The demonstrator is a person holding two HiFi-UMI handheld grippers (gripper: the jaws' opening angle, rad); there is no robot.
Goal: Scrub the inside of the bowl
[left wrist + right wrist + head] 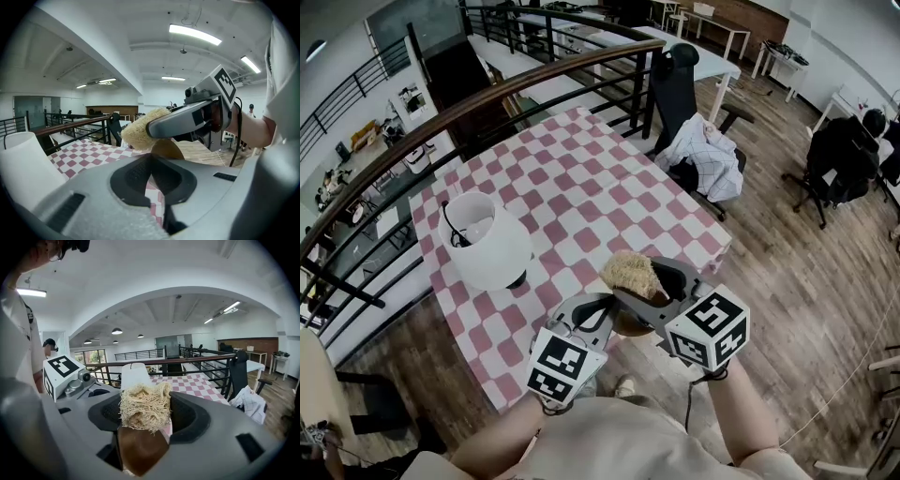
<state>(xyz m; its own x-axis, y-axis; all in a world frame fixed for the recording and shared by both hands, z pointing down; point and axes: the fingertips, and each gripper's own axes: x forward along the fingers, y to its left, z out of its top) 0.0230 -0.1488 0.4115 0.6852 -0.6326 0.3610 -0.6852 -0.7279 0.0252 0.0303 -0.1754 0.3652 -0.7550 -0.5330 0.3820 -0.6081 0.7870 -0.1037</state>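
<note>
The left tongs [151,165] are clenched on the thin rim of a brown bowl [140,451], which they hold up in the air just off the near edge of the checked table [581,178]. The right tongs [144,420] are clamped on a straw-coloured fibre scrubber [144,408], and its tuft sticks out past their tips. The two pairs of tongs cross close together. The right pair reaches over the left, so the scrubber sits right above the bowl's mouth and the bowl hangs just under the right tips.

I judge the step to be bringing the scrubber into the bowl, at or near the start of the rubbing. The next move calls for pressing the tuft down into the hollow and working it round the wall. The left tongs must hold the rim firmly meanwhile, since a pinch on so thin an edge could let the bowl twist or slip under the push.

No view shows the bowl's inside. From above, the right tongs cover nearly all of it, so I cannot tell whether the fibres touch it yet. A white lamp [492,246] stands on the table beyond the left tongs, well apart from them
</note>
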